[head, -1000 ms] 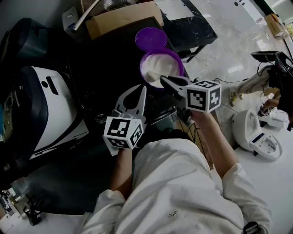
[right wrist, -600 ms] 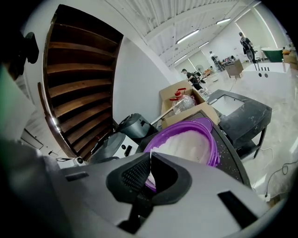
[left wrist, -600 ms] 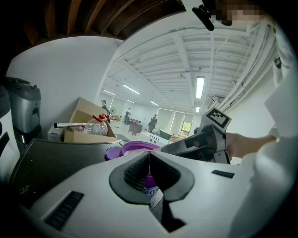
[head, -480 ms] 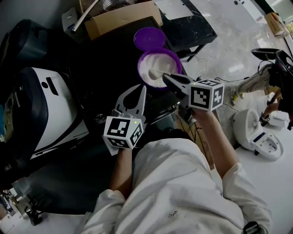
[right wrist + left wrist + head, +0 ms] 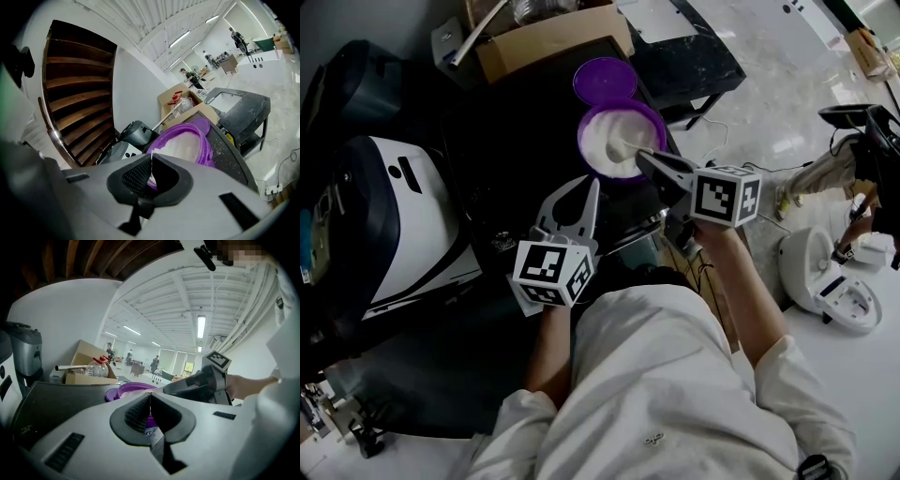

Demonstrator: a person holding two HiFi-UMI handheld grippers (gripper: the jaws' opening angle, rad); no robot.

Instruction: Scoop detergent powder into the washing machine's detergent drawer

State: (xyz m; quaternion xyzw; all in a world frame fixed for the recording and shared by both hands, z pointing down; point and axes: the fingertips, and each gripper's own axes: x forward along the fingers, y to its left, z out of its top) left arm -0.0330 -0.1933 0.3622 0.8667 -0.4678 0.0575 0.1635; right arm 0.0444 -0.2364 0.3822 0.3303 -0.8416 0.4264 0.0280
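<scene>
- Since a second ago, the right hand-held gripper [image 5: 643, 157] has slid a little way along the near rim of the purple tub [image 5: 652, 117]. The left hand-held gripper [image 5: 594, 184] has stayed where it was.
- Head view: the tub stands on the dark desk [image 5: 506, 141] and is full of white powder [image 5: 607, 139].
- Head view: the right hand-held gripper's tip is at the tub's near rim, and a small white scoop [image 5: 626, 146] reaches from it into the powder.
- Head view: the left hand-held gripper is just in front of the tub, on the near side, and does not touch it.
- Head view: the purple lid [image 5: 605, 81] lies flat just behind the tub. A cardboard box [image 5: 548, 39] is farther back, behind the lid.
- Head view: a big white machine [image 5: 403, 225] sits well off to the left of the tub. I cannot tell where its drawer is.
- Left gripper view: the jaws are clenched together with nothing between them. The tub shows just past the jaw tips, and the right hand-held gripper reaches in from the tub's right.
- Right gripper view: the jaws are clenched on a thin white piece, the scoop's handle. The tub sits right behind the jaw tips, with the lid beyond it.
</scene>
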